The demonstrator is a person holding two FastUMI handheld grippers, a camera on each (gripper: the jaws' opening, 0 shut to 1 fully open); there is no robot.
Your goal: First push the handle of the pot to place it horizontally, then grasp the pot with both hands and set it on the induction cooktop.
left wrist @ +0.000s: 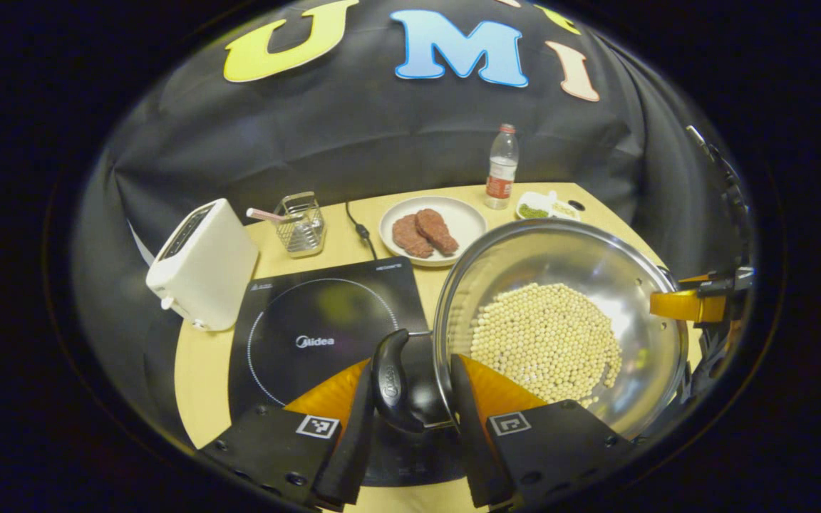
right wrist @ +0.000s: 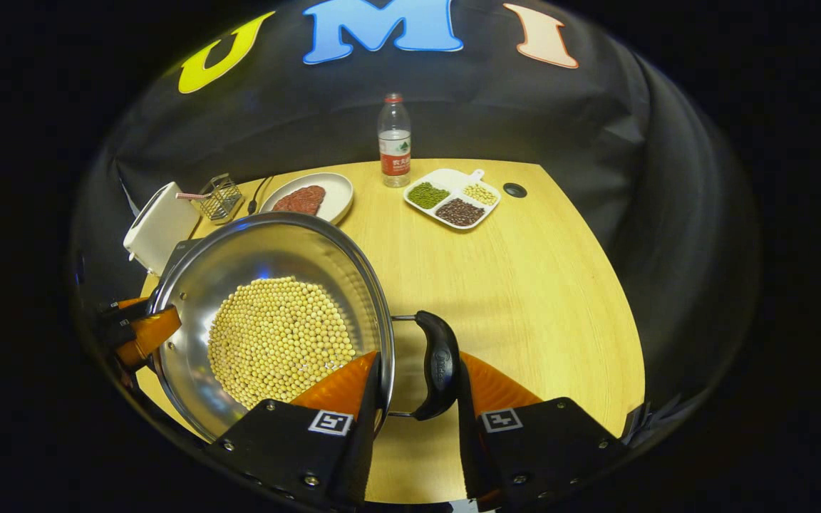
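Carrying level matters: both grippers [left wrist: 410, 388] [right wrist: 417, 385] are clamping the pot [left wrist: 560, 320] handles, cooktop [left wrist: 325, 335] waiting at nine o'clock.

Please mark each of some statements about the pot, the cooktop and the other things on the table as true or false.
1. The pot holds pale round beans. True.
2. The left tongs have a black pot handle between their fingers. True.
3. The plate is empty. False: two pieces of meat lie on it.
4. The pot sits centred on the cooktop. False: the ring on the cooktop is bare and the pot is off to one side of it.
5. The bottle lies on its side. False: it stands upright.
6. The right tongs have the other handle between their fingers. True.
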